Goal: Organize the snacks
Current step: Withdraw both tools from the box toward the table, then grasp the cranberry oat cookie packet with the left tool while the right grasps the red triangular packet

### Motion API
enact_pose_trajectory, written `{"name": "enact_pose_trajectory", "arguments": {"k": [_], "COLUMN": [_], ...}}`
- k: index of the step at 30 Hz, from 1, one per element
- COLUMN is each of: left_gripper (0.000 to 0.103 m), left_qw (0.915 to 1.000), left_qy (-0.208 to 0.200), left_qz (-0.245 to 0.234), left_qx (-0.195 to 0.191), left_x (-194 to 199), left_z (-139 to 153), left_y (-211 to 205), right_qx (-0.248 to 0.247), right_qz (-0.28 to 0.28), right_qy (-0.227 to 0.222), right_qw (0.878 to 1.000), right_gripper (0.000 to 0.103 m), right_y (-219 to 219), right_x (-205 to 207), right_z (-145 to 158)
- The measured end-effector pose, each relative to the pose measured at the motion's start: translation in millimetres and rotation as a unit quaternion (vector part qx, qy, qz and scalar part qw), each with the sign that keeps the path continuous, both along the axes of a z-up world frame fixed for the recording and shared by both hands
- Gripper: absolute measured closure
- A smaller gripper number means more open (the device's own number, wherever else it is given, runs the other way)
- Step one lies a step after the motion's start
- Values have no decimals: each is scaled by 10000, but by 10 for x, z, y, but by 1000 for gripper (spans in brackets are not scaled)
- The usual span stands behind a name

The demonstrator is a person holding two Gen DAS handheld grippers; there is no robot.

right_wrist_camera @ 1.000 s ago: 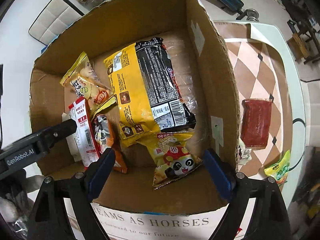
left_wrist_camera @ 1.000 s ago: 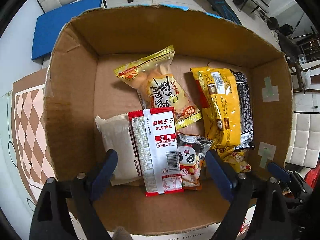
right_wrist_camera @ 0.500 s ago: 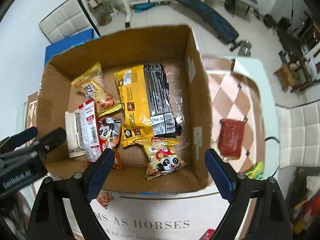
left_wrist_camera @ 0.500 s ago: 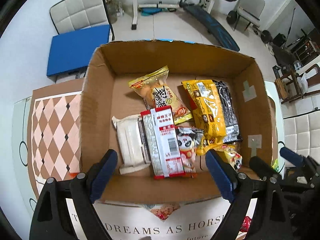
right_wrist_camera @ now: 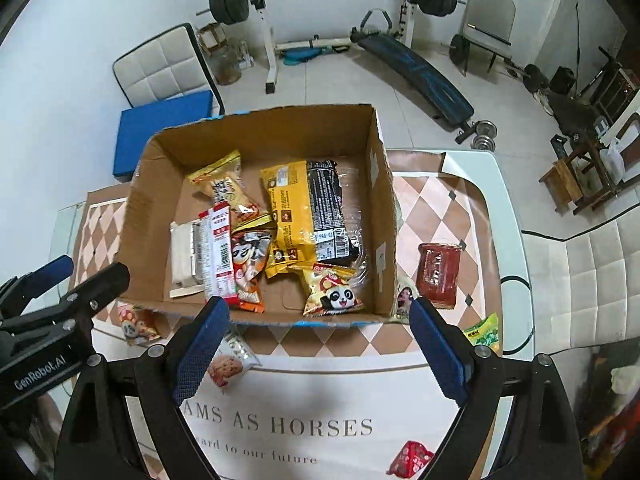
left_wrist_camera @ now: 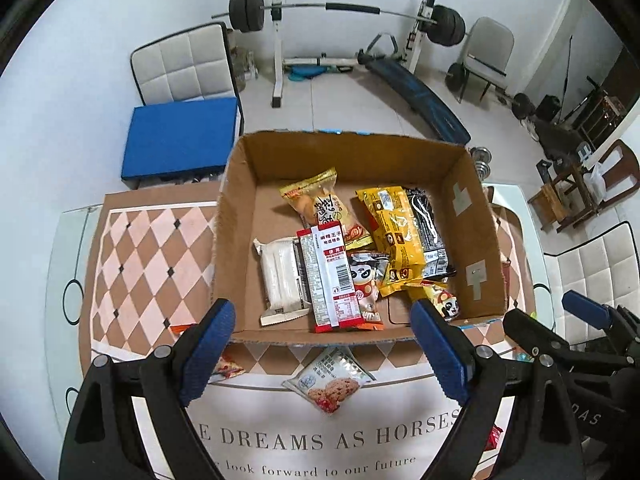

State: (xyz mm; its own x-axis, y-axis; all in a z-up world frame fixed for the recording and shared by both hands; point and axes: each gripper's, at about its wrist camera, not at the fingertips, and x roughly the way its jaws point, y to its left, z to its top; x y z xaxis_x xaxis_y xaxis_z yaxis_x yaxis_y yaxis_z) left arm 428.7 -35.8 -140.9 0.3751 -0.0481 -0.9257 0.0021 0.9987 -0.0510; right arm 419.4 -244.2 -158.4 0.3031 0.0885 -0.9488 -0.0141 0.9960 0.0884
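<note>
An open cardboard box [left_wrist_camera: 236, 216] [right_wrist_camera: 384, 216] on the table holds several snack packets, among them a red-and-white strip pack [left_wrist_camera: 330, 276] and a big yellow-and-black bag [right_wrist_camera: 308, 216]. My left gripper [left_wrist_camera: 322, 354] is open and empty, above the table in front of the box. My right gripper [right_wrist_camera: 320, 350] is open and empty, also in front of the box. A cookie packet [left_wrist_camera: 328, 380] [right_wrist_camera: 228, 364] lies on the table just before the box. A dark red packet [right_wrist_camera: 436, 274], a green packet [right_wrist_camera: 484, 334] and a small red packet [right_wrist_camera: 410, 458] lie to the right.
A panda packet [right_wrist_camera: 134, 322] lies at the box's front left corner. A white mat with lettering [right_wrist_camera: 304, 408] covers the near table. The table's white edge [right_wrist_camera: 504, 216] curves at the right. Chairs and a weight bench [left_wrist_camera: 416, 88] stand on the floor behind.
Both grippers have pulled up and back out of the box. The view has widened from the box's inside to the whole table and room.
</note>
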Motion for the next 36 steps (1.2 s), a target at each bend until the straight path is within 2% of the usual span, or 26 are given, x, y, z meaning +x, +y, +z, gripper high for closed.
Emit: {"name": "enact_pose_trajectory", "arguments": {"k": [5, 9, 11, 14, 17, 20, 24, 25, 28, 30, 33, 35, 36], "left_gripper": [13, 13, 13, 13, 13, 13, 13, 13, 13, 13, 13, 13, 13], "left_qw": [9998, 9998, 9998, 9996, 9977, 9938, 9894, 9881, 9846, 9834, 9813, 9800, 9794], "left_qy": [-115, -75, -44, 216, 604, 1026, 1375, 1459, 1667, 1740, 1841, 1898, 1921], "left_qz": [98, 166, 171, 152, 193, 237, 315, 334, 379, 409, 482, 543, 563], "left_qx": [-87, -94, -56, -96, -226, -343, -351, -359, -356, -298, -269, -263, -275], "left_x": [-194, -434, -623, -871, -1060, -1185, -1309, -1325, -1379, -1411, -1425, -1422, -1414], "left_z": [172, 214, 172, -14, -303, -617, -951, -1020, -1192, -1282, -1385, -1438, -1456], "left_y": [20, -11, -64, -149, -215, -277, -333, -342, -345, -332, -283, -236, -212], "right_qx": [249, 668, 868, 869, 746, 606, 811, 927, 1196, 1371, 1480, 1450, 1414], "right_qz": [35, -19, -141, -374, -676, -1146, -1850, -2093, -2530, -2696, -2764, -2728, -2693], "right_qy": [-86, 41, 167, 355, 750, 1294, 1965, 2173, 2509, 2610, 2715, 2790, 2855], "right_qw": [9996, 9978, 9960, 9949, 9921, 9831, 9595, 9489, 9267, 9167, 9099, 9092, 9088], "right_gripper": [9, 6, 6, 6, 6, 6, 6, 6, 7, 7, 26, 59, 62], "right_y": [-1, -96, -236, -516, -834, -1161, -1524, -1622, -1773, -1824, -1825, -1801, -1777], "right_x": [-212, -375, -515, -741, -996, -1283, -1620, -1714, -1915, -2004, -2053, -2056, -2065], "right_z": [162, 199, 187, 101, -148, -544, -1153, -1353, -1735, -1908, -2112, -2190, -2234]}}
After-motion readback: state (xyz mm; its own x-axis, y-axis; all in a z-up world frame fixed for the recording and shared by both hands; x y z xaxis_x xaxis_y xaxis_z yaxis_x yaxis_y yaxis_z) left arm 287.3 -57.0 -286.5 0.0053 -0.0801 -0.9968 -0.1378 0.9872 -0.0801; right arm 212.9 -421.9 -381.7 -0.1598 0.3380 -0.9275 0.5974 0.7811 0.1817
